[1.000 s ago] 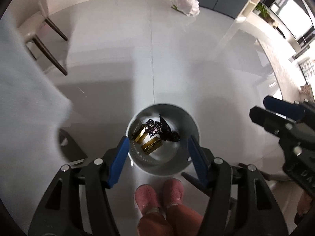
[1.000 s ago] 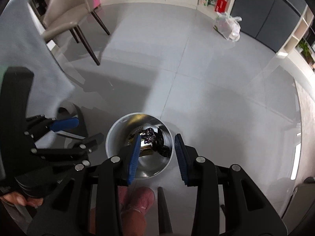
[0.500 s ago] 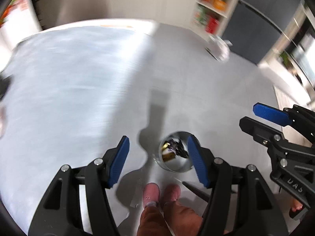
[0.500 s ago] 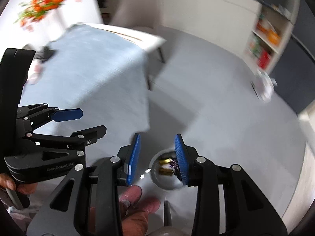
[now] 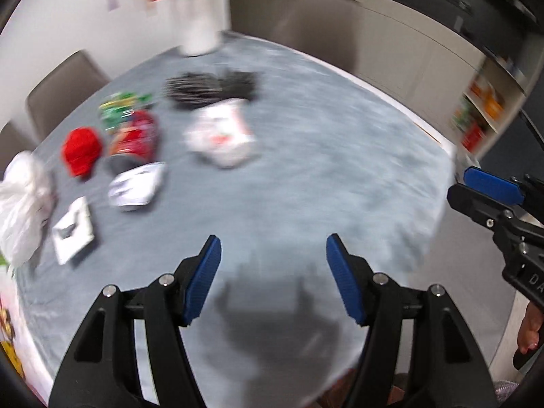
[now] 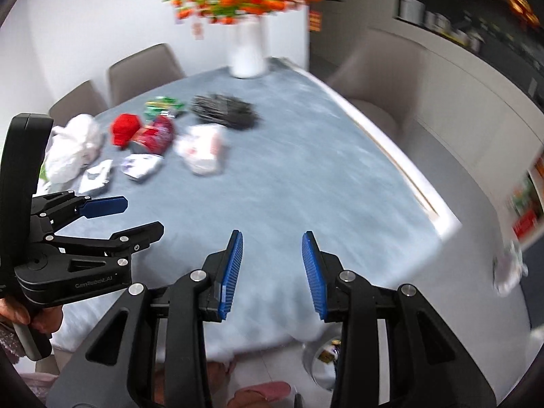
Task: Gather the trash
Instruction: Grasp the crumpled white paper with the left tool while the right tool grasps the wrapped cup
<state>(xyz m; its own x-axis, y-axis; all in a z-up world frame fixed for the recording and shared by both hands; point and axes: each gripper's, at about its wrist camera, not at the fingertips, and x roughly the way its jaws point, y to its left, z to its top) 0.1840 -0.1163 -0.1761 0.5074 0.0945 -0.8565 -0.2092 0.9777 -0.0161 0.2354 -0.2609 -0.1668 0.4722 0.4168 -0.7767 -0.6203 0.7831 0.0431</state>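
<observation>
Some trash already lies in the bin (image 6: 323, 357), on the floor just under the near edge of the table (image 5: 306, 176). Much remains — a blurred litter of bags and wrappers (image 5: 136, 136) on the table's far left part, near the vase (image 6: 246, 54). Left gripper (image 5: 272, 272) and right gripper (image 6: 272, 261) hover over the table's bare near end, both released and holding nothing, well apart from the litter.

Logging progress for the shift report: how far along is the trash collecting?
Some wrappers already lie in the bin. Both tongs, left and right, are open and empty. Left on the table: red wrapper, white bag, black bag and more.
</observation>
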